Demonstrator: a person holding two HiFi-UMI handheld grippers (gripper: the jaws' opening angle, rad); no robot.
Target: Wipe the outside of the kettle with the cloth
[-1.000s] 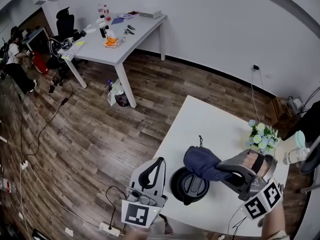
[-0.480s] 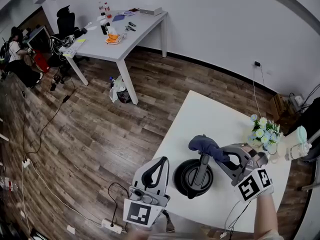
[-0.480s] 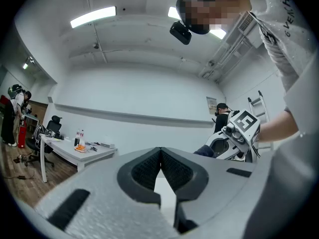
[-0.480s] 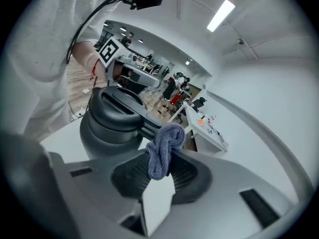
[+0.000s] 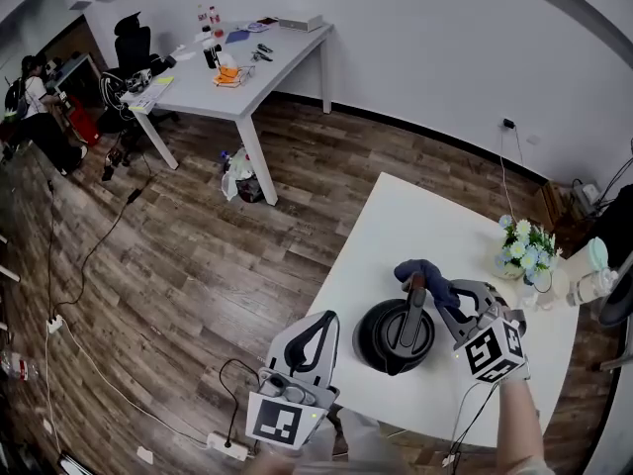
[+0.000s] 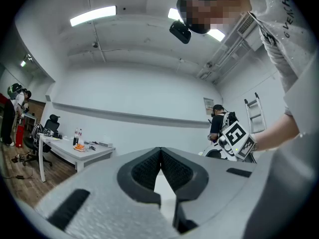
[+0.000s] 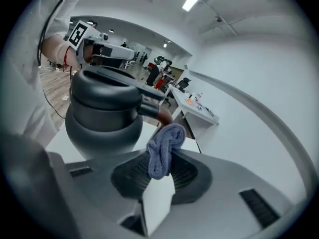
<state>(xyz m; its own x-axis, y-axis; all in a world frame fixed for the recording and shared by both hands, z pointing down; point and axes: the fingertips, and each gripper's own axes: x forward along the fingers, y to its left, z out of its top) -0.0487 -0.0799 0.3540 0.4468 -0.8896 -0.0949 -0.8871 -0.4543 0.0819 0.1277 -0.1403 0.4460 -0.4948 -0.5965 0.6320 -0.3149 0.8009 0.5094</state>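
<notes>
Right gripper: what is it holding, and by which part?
The blue cloth, pinched by one bunched end between the jaws; the rest sticks out beyond them.

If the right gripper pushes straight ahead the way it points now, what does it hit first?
Probably the kettle's handle, just beyond the cloth pinched in the right gripper. Depth is hard to judge.

The kettle (image 5: 377, 340) is black, with a brown bit on its handle. The cloth (image 5: 423, 273) is dark blue. The surface (image 5: 396, 226) is white. The left gripper (image 5: 318, 323) and the right gripper (image 5: 442, 293) are grey, with black and white square patterns. The floor (image 5: 198, 245) is brown wood.
</notes>
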